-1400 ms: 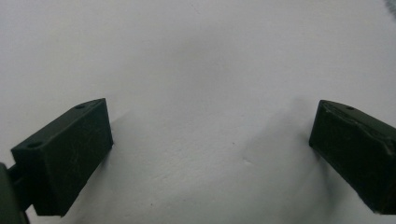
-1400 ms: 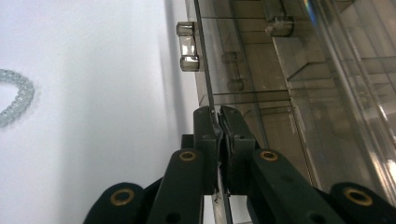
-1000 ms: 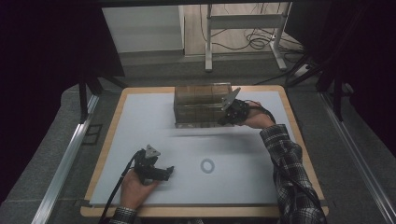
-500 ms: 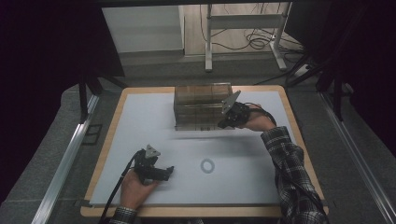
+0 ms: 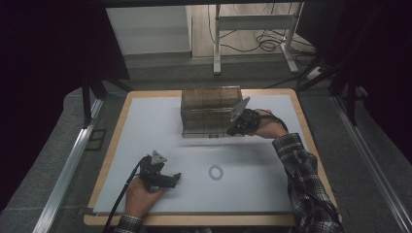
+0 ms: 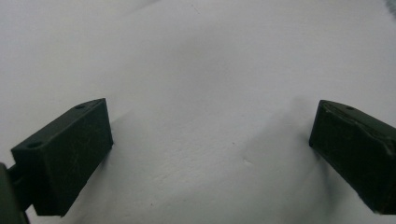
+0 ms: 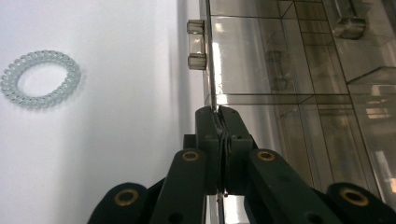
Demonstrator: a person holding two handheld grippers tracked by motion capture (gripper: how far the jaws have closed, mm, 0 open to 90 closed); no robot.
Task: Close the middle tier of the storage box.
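Behind the white mat [image 5: 272, 184]: clear, smoky plastic organizer [image 5: 210, 110]; right gripper [image 7: 219, 122] pinching its thin front panel. Nearer: coiled translucent ring [image 5: 215, 171]. Left gripper [image 5: 165, 178] spread, empty.

Left gripper [image 5: 176, 178] jaws spread wide; right gripper [image 7: 219, 122] jaws clamped.

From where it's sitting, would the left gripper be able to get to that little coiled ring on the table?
Probably yes. The left gripper rests on the white mat with jaws open, and only bare mat lies between it and the coiled ring just beside it.
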